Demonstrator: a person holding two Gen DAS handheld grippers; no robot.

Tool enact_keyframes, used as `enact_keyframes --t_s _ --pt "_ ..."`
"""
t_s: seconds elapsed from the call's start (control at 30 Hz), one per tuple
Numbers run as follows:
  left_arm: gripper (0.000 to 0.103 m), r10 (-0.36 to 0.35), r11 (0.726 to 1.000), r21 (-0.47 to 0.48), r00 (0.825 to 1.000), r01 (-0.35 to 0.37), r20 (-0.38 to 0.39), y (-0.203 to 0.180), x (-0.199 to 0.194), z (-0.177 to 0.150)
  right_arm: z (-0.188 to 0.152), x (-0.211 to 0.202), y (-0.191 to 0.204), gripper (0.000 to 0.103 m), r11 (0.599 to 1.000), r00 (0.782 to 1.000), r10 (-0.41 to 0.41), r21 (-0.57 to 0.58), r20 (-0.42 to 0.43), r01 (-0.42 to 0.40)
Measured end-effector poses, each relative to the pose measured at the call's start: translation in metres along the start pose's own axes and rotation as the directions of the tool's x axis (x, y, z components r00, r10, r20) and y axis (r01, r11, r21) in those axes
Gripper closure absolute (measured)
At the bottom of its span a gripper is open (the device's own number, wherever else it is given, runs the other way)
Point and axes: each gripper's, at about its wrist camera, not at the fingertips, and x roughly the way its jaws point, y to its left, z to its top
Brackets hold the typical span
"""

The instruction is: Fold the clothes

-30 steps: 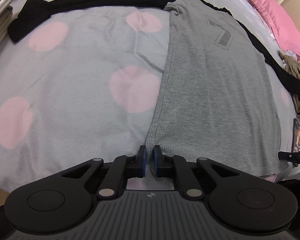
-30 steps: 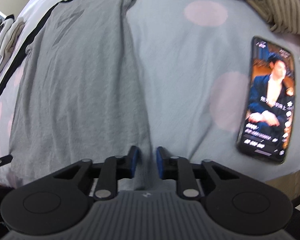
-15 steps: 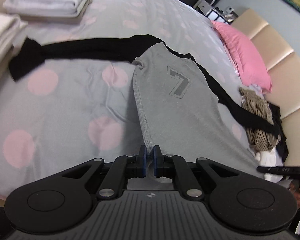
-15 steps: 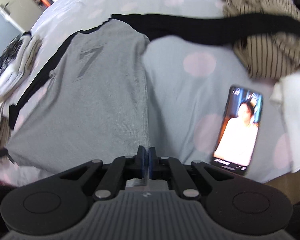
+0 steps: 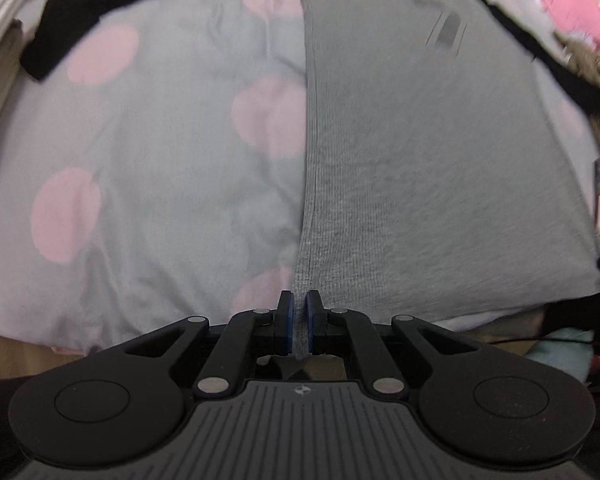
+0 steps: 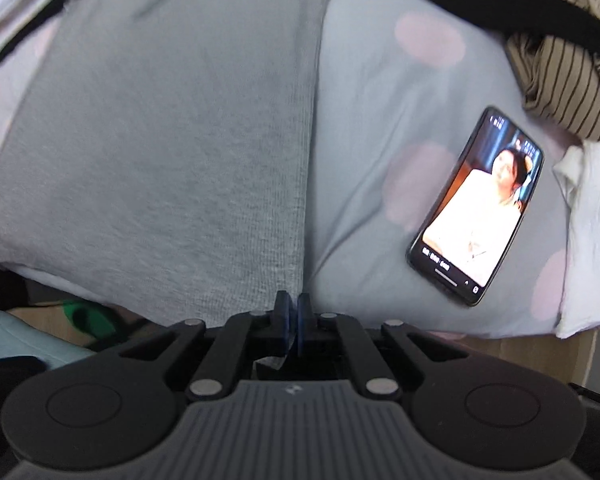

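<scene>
While grey shirt (image 5: 432, 168) lies flat on bed (image 5: 172, 152), long axis runs 6 to 12 from both grippers. Left gripper (image 5: 298, 320) pinches hem corner at shirt's left edge; right gripper (image 6: 292, 322) clamps hem corner at right edge. Black sleeves (image 5: 60, 36) spread at 12.

1. I see soft, even, rather dim light in both views, with no hard shadows.
2. Motion blur smears the far fabric.
3. Fisheye bending curves the edges.
4. The phone screen (image 6: 478, 208) glares bright.

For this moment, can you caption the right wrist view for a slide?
Right gripper pinches the grey shirt's hem corner on the spotted bedsheet, a lit phone lying alongside.
</scene>
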Motion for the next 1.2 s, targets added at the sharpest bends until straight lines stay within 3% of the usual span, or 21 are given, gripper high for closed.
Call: enact_keyframes --t_s 0.17,0.33,0.43,0.5,0.6,0.8,1.0,1.2 --pt "0.098 0.027 0.999 0.019 0.999 -0.026 -0.037 -0.002 0.018 0.0 -0.001 0.015 0.01 0.099 0.998 0.999 -0.046 -0.047 -0.019 0.045" --pt "0.097 0.017 1.0 0.018 0.999 -0.017 -0.038 0.001 0.019 -0.001 -0.001 0.034 0.01 0.096 0.999 0.999 -0.026 -0.022 -0.032 0.025" --pt "0.087 0.015 1.0 0.003 0.999 -0.015 -0.029 0.005 0.014 -0.002 -0.002 0.034 0.008 0.089 1.0 0.999 -0.028 -0.003 -0.036 0.028" --pt "0.078 0.006 1.0 -0.003 1.0 -0.007 -0.002 0.006 0.006 -0.003 -0.002 0.027 0.006 0.067 1.0 1.0 -0.019 0.006 -0.013 0.02" --pt "0.063 -0.011 1.0 -0.015 0.999 0.012 0.051 0.009 -0.011 -0.003 -0.002 0.011 0.002 0.065 1.0 0.999 0.003 0.03 0.032 -0.004" --pt "0.062 0.014 0.997 -0.077 0.991 -0.004 0.132 0.033 -0.039 0.02 0.005 -0.017 -0.003 0.059 0.999 0.992 -0.022 0.03 0.128 0.018" --pt "0.062 0.13 0.986 -0.133 0.965 -0.101 0.229 0.06 -0.055 0.06 0.028 -0.03 0.004 0.054 1.0 0.978 -0.025 -0.009 0.208 0.027" --pt "0.062 0.194 0.965 -0.231 0.932 -0.125 0.305 0.099 -0.057 0.106 0.07 -0.021 0.018 0.048 0.998 0.969 -0.032 -0.045 0.244 0.045"
